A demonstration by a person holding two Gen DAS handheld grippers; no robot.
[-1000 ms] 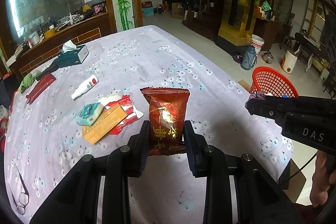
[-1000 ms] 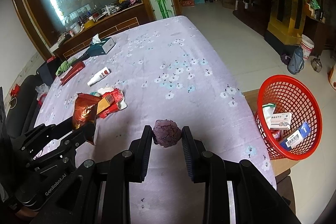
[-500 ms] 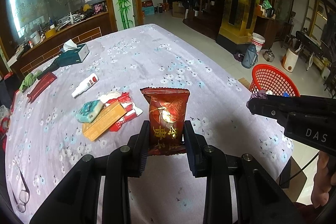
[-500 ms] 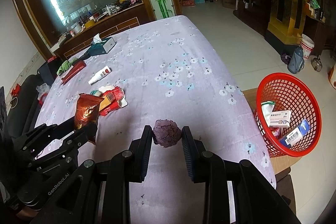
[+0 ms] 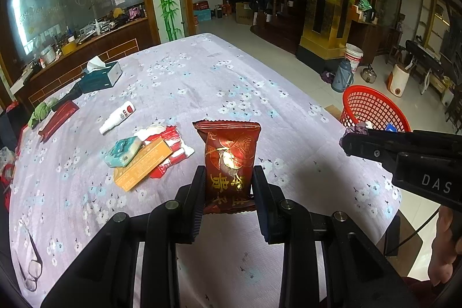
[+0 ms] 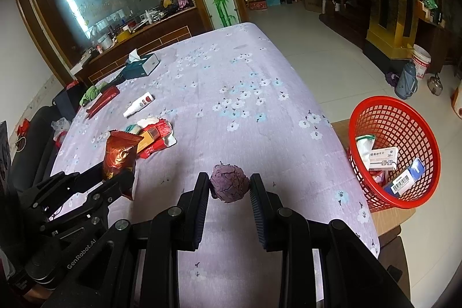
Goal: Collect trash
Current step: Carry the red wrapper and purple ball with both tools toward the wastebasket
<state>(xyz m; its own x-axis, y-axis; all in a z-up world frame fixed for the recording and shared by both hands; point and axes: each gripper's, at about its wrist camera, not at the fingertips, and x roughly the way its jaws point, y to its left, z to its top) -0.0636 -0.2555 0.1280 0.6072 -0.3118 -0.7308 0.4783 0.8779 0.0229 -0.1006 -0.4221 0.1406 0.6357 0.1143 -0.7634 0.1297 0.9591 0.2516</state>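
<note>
Gripping a red snack packet point(image 5: 228, 160) upright, the left gripper point(image 5: 228, 192) hangs above the table point(image 5: 231, 82). The right gripper point(image 6: 229, 189) clamps a crumpled purple paper ball point(image 6: 229, 183) near the red basket point(image 6: 427, 140).

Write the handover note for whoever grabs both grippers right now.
Left gripper: jaws shut on the red snack wrapper, held above the table.
Right gripper: jaws shut on the purple paper ball.
Red basket sits off the table's right edge and already holds some boxes.
Left to do: drop both pieces into the basket, then clear the wrapper pile. The white tube may not be trash.
</note>
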